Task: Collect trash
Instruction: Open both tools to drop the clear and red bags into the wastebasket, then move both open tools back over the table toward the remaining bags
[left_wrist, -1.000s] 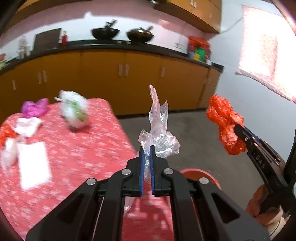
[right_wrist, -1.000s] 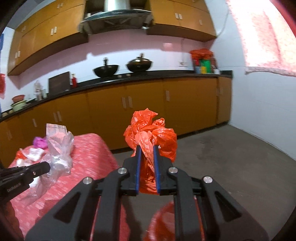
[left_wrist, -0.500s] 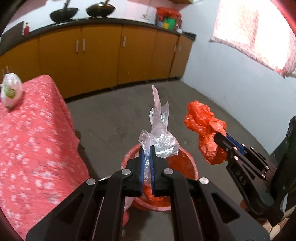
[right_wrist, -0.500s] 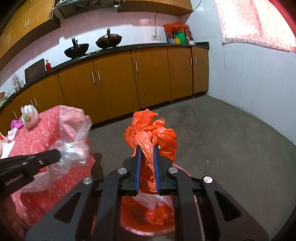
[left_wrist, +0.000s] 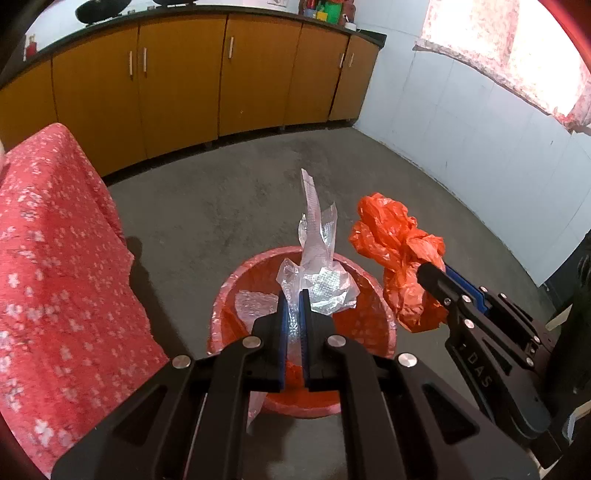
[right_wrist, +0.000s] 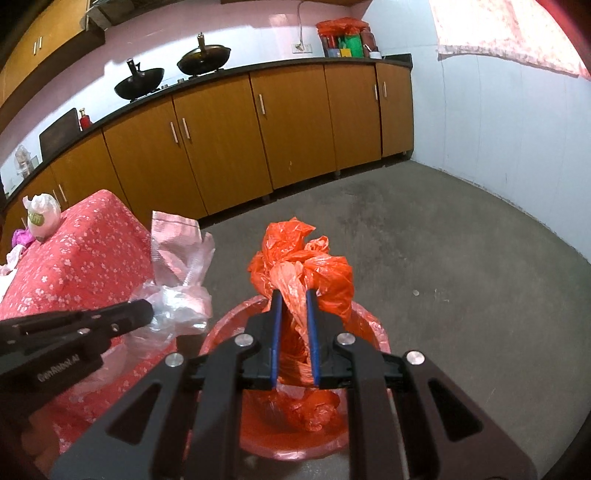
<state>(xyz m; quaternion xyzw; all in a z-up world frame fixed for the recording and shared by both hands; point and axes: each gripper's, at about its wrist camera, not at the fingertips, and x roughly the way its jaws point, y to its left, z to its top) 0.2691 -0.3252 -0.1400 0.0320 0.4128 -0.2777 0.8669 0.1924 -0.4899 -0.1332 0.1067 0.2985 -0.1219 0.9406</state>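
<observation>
My left gripper (left_wrist: 291, 295) is shut on a crumpled clear plastic wrapper (left_wrist: 317, 258) that sticks up between its blue pads. It hangs over a red bin (left_wrist: 221, 295) lined with a plastic bag, standing on the floor. My right gripper (right_wrist: 293, 295) is shut on a bunched orange plastic bag (right_wrist: 299, 258), held just above the same red bin (right_wrist: 373, 325). In the left wrist view the right gripper (left_wrist: 432, 269) with the orange bag (left_wrist: 395, 243) hovers at the bin's right rim. The left gripper (right_wrist: 147, 310) with the clear wrapper (right_wrist: 177, 266) appears at left in the right wrist view.
A table with a red flowered cloth (left_wrist: 55, 258) stands close to the left of the bin. More trash lies on it, a white bag (right_wrist: 40, 218) and a magenta scrap (right_wrist: 22, 236). Orange cabinets (right_wrist: 258, 136) line the far wall, with bare grey floor (right_wrist: 443, 240) in front.
Both grippers swung away from the table and sank toward the red bin, each still holding its piece. The bin has come into full view beneath them.
</observation>
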